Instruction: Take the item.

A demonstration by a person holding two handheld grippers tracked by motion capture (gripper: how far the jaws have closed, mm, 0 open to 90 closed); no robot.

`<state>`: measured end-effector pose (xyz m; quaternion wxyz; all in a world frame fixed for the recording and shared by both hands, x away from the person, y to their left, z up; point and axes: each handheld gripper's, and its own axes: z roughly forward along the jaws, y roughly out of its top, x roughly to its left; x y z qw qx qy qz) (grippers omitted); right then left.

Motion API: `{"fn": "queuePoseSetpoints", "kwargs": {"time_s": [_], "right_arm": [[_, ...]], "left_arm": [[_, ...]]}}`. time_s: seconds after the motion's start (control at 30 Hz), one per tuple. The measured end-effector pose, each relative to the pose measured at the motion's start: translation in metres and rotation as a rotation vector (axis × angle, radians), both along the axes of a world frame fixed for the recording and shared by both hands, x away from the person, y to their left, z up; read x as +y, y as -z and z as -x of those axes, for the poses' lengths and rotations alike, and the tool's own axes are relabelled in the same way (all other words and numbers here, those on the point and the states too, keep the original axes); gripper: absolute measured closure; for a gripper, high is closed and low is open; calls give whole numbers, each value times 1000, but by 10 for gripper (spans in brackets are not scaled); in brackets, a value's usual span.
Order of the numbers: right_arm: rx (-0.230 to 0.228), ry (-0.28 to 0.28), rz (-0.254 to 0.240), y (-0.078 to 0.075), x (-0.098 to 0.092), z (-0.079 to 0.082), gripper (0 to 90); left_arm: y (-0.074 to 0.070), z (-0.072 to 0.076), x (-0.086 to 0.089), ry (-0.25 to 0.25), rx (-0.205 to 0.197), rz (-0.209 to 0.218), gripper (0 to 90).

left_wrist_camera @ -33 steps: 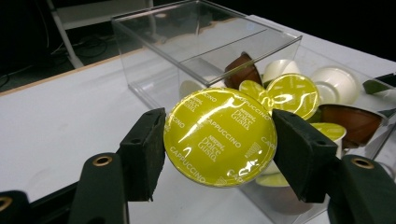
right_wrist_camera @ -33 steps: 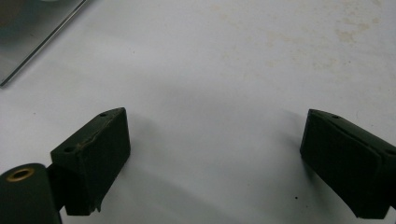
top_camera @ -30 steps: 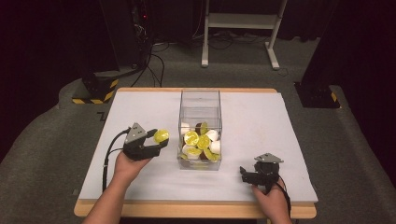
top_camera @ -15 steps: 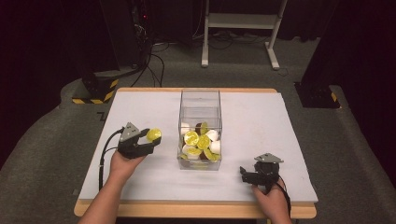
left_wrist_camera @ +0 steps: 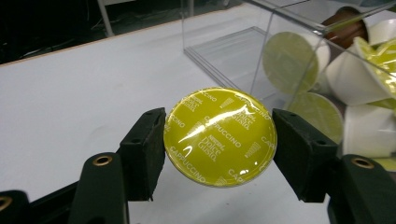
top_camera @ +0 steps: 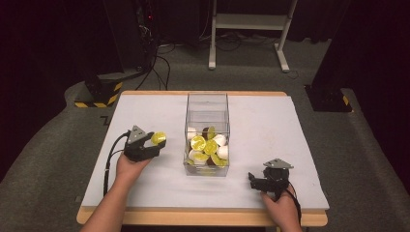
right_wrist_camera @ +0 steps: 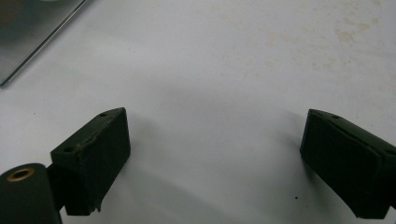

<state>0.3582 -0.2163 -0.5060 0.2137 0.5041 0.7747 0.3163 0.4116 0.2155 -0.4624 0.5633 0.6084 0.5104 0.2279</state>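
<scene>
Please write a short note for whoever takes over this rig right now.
Left tool: shut on a yellow-lidded capsule, held left of the clear box, above the table.
Right tool: open, nothing between its pads, low over the table right of the box.
The box holds a pile of capsules, yellow-lidded, white and brown.
Done: one capsule is out of the box and gripped.
Left: probably set it down on the table, then go on with the others.

The left gripper [top_camera: 153, 143] holds a yellow-lidded capsule [top_camera: 158, 138] left of the clear box [top_camera: 207, 108] of capsules; the right gripper [top_camera: 253, 180] rests on the table [top_camera: 270, 121].
</scene>
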Motion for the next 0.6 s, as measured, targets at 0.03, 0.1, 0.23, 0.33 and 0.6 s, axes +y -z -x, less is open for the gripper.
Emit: {"fn": "queuePoseSetpoints", "kwargs": {"time_s": [0.03,0.1,0.23,0.33,0.6], "right_arm": [[0,0,0,0,0,0,82],[0,0,0,0,0,0,82],[0,0,0,0,0,0,82],[0,0,0,0,0,0,82],[0,0,0,0,0,0,82]], "left_arm": [[2,-3,1,-9,3,0,379],[6,-8,3,-22,7,-4,379],[13,-17,6,-43,25,4,380],[17,-22,7,-49,29,-3,380],[30,-34,12,-84,60,-27,379]]}}
